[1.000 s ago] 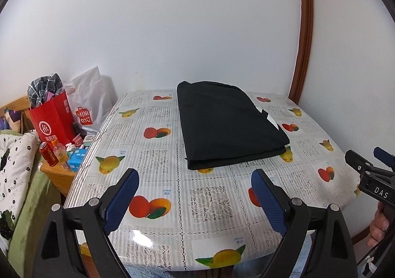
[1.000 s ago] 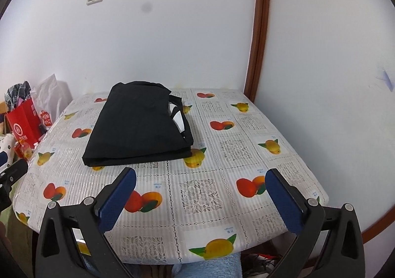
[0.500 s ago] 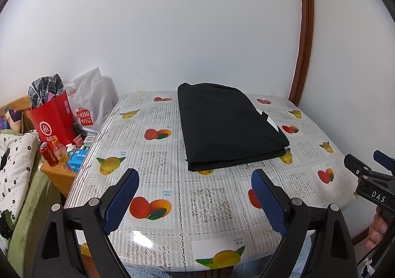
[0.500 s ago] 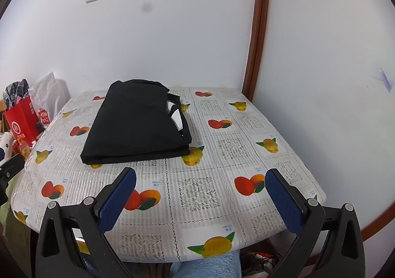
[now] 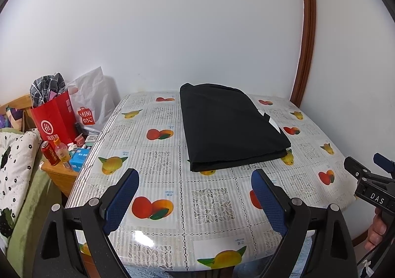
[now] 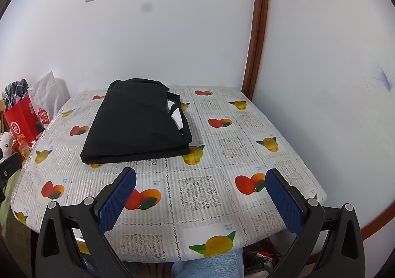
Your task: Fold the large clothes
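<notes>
Tongs first: my left tongs (image 5: pixel 195 194) are spread wide with nothing between the blue pads, held off the near edge of the worktop (image 5: pixel 153 203). My right tongs (image 6: pixel 200 194) are just as wide and just as empty, off the same near edge and further toward its right corner. Neither touches cloth or worktop.

Past them lies a bare stretch of glossy fruit-print cover, and beyond that the black garment (image 5: pixel 232 127), already a flat rectangular stack in the middle of the worktop, its far end close to the back edge by the wall. I judge the folding close to done, so most of the risk is in undoing it.

If I reach in again and pinch only the top layer at the near hem, the stack could peel open. The cover looks slick, so a push instead of a clean pinch might slide the whole bundle toward the back edge or skew it. On its right side a white patch (image 6: pixel 176 115) and loose layers show; snagging a pad there could drag an inner layer out. Off the left edge, bags (image 5: pixel 56 117), a can and a bottle crowd a low stand; a wide left swing might knock them.
</notes>
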Demonstrator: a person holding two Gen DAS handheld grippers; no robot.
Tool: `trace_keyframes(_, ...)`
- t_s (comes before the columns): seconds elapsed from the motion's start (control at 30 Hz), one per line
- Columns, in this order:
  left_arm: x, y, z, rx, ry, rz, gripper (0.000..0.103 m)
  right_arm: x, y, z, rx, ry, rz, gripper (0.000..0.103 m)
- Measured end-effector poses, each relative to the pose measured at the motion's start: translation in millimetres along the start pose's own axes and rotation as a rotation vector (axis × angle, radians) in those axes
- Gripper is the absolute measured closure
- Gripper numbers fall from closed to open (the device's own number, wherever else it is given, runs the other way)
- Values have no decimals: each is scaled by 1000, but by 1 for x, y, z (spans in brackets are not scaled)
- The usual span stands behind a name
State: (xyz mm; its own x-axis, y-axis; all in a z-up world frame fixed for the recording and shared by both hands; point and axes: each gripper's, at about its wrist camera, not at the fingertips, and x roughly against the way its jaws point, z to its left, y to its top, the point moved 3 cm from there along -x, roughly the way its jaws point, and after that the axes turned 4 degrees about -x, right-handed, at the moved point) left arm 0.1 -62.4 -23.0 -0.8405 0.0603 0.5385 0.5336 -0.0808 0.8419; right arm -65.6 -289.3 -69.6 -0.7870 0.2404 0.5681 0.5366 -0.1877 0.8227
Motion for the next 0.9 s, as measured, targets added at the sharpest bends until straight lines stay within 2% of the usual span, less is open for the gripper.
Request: trace_keyframes(0.9, 0, 1, -1, 12, 0, -1, 11, 1, -1, -5, -12, -10, -1, 0)
